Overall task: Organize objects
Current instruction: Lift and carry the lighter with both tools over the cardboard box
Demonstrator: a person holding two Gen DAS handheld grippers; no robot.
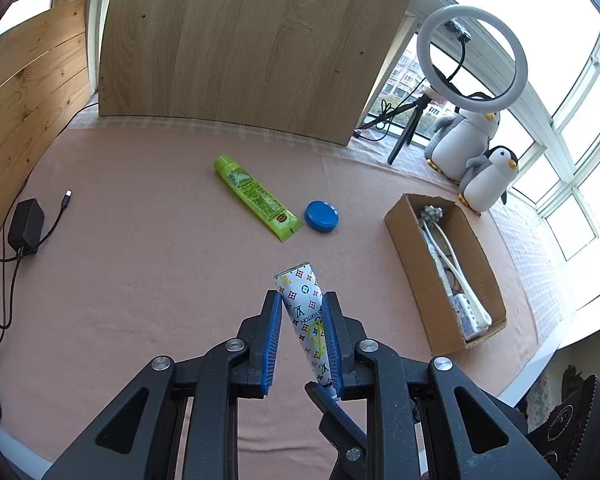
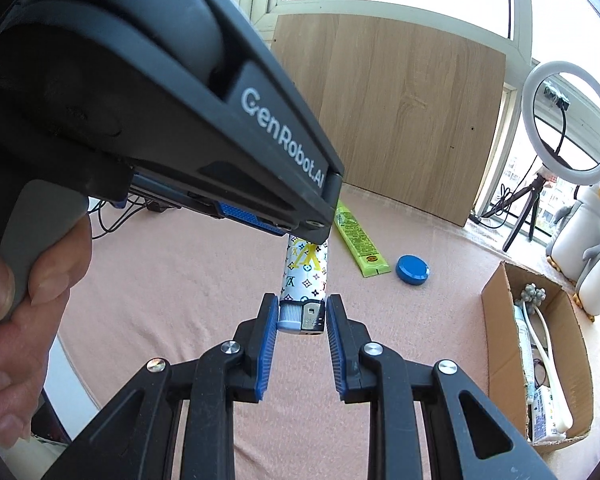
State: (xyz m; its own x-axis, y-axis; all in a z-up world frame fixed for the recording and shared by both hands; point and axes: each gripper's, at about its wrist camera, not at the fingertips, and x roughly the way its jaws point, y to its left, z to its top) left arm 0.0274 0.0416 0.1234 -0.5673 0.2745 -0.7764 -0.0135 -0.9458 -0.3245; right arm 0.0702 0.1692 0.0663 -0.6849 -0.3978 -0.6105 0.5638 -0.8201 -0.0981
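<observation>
From the left wrist view I see the left gripper (image 1: 301, 294) pinching the patterned tube (image 1: 305, 312) mid-body, its crimped end pointing away. Only the right wrist view shows the tube's capped end: the right gripper (image 2: 302, 310) has its jaws closed against the silver cap (image 2: 301, 317), with the left gripper's body and the operator's hand (image 2: 24, 276) looming over it. The tube is held above the pink table (image 1: 140, 240). Beyond lie a green tube (image 1: 256, 196) and blue lid (image 1: 321, 216) close together; the cardboard box (image 1: 404, 240) sits well right.
</observation>
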